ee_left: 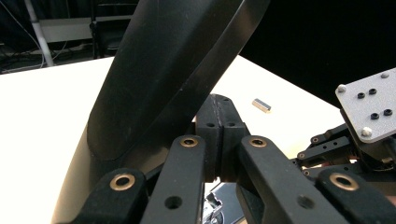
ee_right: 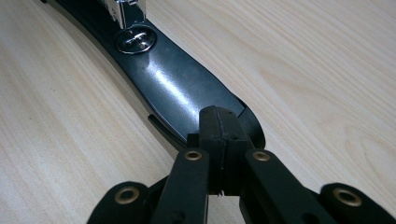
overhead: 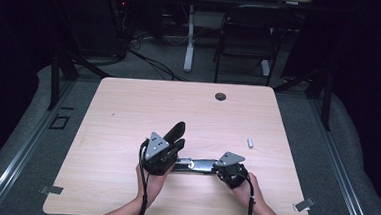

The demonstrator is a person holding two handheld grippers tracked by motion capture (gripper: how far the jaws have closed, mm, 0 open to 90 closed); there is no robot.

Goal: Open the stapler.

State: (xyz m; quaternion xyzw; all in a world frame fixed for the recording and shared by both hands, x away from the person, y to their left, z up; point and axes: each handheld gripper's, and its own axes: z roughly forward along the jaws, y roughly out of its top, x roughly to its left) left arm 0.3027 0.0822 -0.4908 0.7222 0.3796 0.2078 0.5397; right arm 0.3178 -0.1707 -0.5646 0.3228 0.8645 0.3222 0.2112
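Observation:
A black stapler lies opened on the wooden table point(overhead: 179, 102). Its base point(overhead: 197, 165) rests flat between my two grippers, and the black top cover point(overhead: 175, 131) stands raised at the left end. My left gripper point(overhead: 178, 147) is shut with its pads together, nothing between them, beside the raised cover point(ee_left: 159, 70). In the left gripper view its tips point(ee_left: 219, 116) sit just right of that cover. My right gripper point(overhead: 218, 166) is shut too, its tips point(ee_right: 219, 126) resting on the right end of the glossy base point(ee_right: 182, 88). The metal staple channel point(ee_right: 126, 14) shows farther along.
A small grey block of staples point(overhead: 250, 142) lies on the table to the right, also in the left gripper view point(ee_left: 261, 105). A round cable hole point(overhead: 220, 96) sits near the far edge. Metal clips point(overhead: 303, 205) mark the front corners. A chair point(overhead: 248, 36) stands behind.

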